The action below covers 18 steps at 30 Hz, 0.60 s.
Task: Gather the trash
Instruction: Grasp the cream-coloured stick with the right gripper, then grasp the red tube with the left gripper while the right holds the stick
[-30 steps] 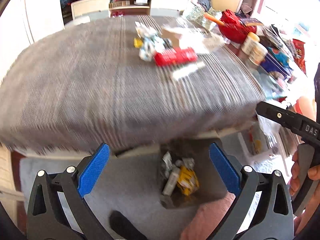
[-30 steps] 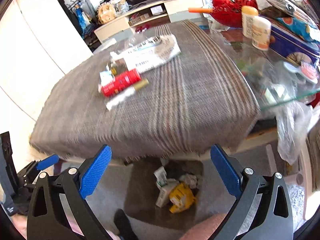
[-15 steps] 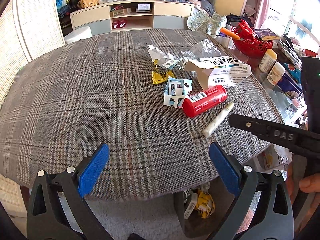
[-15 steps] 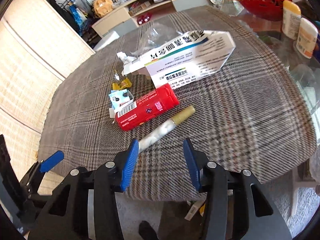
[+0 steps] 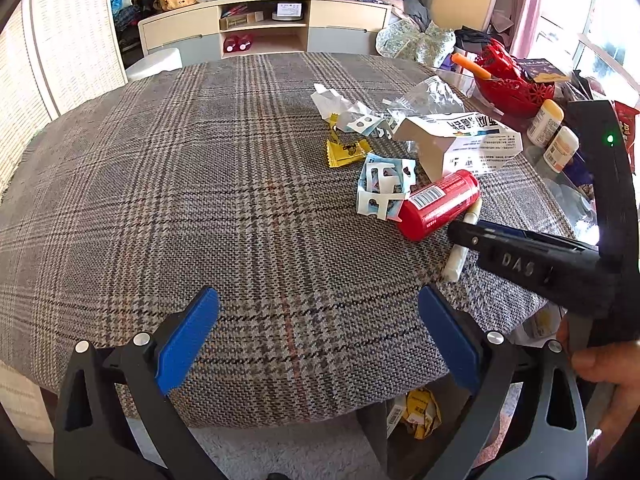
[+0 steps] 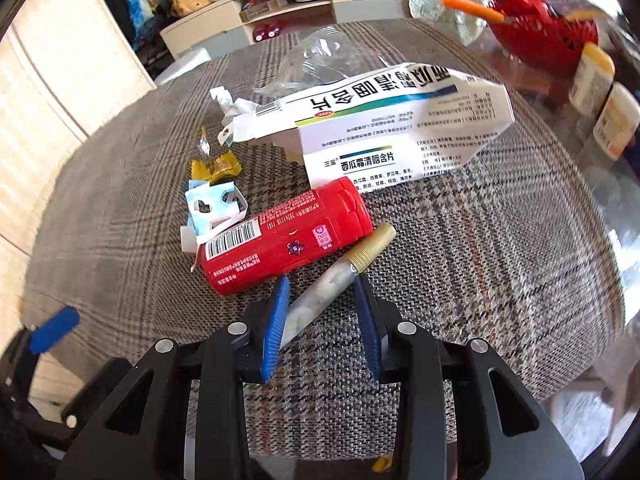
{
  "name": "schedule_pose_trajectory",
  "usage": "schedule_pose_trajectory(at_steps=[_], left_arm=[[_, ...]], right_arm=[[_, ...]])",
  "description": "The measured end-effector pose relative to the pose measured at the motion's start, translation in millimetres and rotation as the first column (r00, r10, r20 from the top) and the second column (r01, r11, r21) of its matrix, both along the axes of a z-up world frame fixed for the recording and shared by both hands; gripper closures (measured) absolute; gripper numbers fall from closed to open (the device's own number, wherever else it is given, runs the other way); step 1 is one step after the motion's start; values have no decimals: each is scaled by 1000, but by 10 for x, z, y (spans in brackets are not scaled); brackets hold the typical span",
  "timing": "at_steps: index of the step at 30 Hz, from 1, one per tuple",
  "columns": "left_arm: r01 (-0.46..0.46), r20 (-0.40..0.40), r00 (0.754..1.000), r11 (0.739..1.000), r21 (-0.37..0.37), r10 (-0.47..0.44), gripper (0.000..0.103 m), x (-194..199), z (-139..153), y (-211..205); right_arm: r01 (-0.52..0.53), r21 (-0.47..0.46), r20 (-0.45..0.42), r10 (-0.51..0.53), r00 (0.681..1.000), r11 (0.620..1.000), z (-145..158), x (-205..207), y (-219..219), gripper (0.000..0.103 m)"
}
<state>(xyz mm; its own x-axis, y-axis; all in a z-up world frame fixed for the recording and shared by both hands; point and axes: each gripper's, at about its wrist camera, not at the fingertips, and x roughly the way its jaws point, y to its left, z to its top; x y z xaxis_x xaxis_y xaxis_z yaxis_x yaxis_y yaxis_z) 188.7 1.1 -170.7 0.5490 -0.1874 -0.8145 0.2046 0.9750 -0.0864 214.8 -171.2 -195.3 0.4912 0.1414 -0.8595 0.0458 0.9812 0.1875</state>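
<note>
On the plaid tablecloth (image 5: pixel 200 180) lies a heap of trash: a red bottle (image 6: pixel 288 236), a white tube with a gold cap (image 6: pixel 320 300), an opened white medicine box (image 6: pixel 400 120), a yellow wrapper (image 6: pixel 216 166), blue-white punched card (image 6: pixel 212 204) and a clear plastic bag (image 6: pixel 316 56). My right gripper (image 6: pixel 321 280) is low over the cloth, its jaws closing around the tube, which lies slanted between them on the cloth. My left gripper (image 5: pixel 318 296) hangs open over the near table edge with nothing in it. From the left wrist view the right gripper (image 5: pixel 520 256) covers part of the tube (image 5: pixel 456 264).
A bin (image 5: pixel 416 412) holding wrappers stands on the floor under the near table edge. A red basket (image 5: pixel 516 92) and two white bottles (image 5: pixel 544 120) sit on the glass at the far right. A low cabinet (image 5: pixel 264 28) lines the back wall.
Both grippers came from over the bin to over the table. The right gripper's jaws went from wide to narrow and now straddle the tube. The left gripper stayed open.
</note>
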Motion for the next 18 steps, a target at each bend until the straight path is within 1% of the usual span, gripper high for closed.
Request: schedule_pose_trajectory(at_steps=[2,4,5,7,8,10,11,13,18], left_arm=[[2,-1,1000,1000,-7,-2,9,14,-9,-13],[5,1,1000,1000,-15,-5,9,19,-10,-36],[14,4,1000,1000,-19,-14,9,22,-6,-61],[42,9,999,999,-21,-42,9,44,-11,-146],[59,11,998,998,-20,-59,10,60,-14,-200],[92,17,996,996,-21,-92,19,85,-13,-306],[106,20,994,994,-24,-106,22,100,-6,-361],[139,29,990,990,-29,-138,32,131,17,-473],[214,57,975,977,0,-214,36,232,103,-774]], right_arm=[[0,-17,-10,0,1000,1000,-6,33,25,69],[-14,-42,-12,13,1000,999,-9,62,48,77],[-23,-48,-12,23,1000,999,-16,56,22,83],[-30,-68,-11,30,999,997,-21,21,-69,89],[-32,-72,-11,31,999,997,-24,-4,-139,89],[-28,-70,-14,27,1000,997,-24,-61,-308,89],[-24,-64,-14,23,1000,998,-20,-65,-399,89],[-13,-47,-12,13,1000,999,-35,-109,-594,89],[4,4,-18,-4,1000,1000,-55,-183,-918,89]])
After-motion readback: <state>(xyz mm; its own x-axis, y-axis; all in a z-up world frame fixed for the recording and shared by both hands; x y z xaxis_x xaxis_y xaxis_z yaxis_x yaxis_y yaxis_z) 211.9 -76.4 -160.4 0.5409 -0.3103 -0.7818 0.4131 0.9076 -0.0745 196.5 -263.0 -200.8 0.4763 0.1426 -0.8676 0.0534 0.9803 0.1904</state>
